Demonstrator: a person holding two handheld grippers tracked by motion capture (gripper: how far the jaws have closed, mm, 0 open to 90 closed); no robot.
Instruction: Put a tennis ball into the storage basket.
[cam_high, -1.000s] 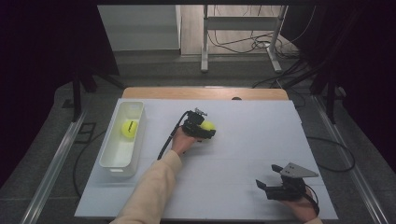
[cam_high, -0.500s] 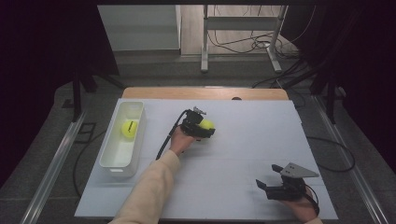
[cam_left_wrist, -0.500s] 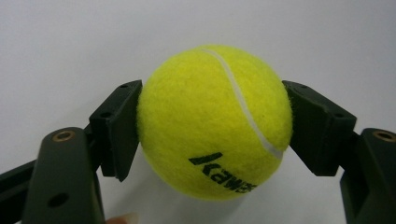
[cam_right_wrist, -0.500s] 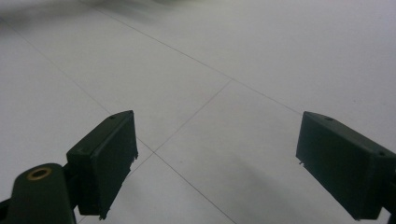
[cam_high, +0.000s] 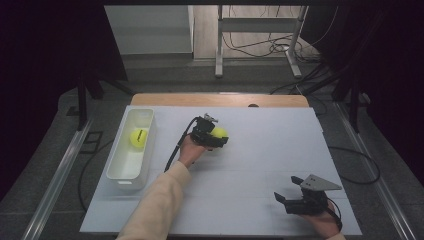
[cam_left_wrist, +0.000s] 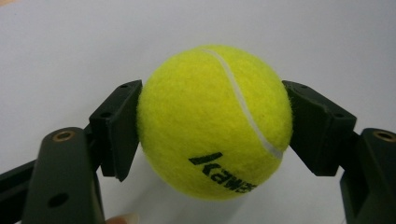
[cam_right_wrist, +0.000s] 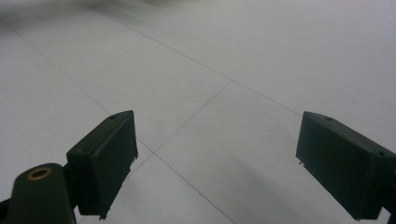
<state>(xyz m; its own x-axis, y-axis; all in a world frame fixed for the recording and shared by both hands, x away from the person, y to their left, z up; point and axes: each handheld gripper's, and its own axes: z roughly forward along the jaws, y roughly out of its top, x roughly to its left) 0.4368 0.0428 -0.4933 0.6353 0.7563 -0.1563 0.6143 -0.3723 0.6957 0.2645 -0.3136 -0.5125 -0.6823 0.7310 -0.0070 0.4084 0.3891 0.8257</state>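
Left gripper (cam_high: 214, 139) clamps a fuzzy yellow-green tennis ball (cam_left_wrist: 215, 122) w/ black lettering, both jaws pressing its sides so it can be carried. Ball sits mid-tabletop (cam_high: 265, 150), right of the long white plastic bin (cam_high: 116, 172), which already holds a 2nd yellow ball (cam_high: 138, 137). Right gripper (cam_high: 292, 200), well right of the bin at the near edge, idles w/ jaws wide open, empty.

We see a yellow tennis ball (cam_left_wrist: 215, 123) with a white seam and black lettering, clamped between black jaws above the white table (cam_high: 260, 165).
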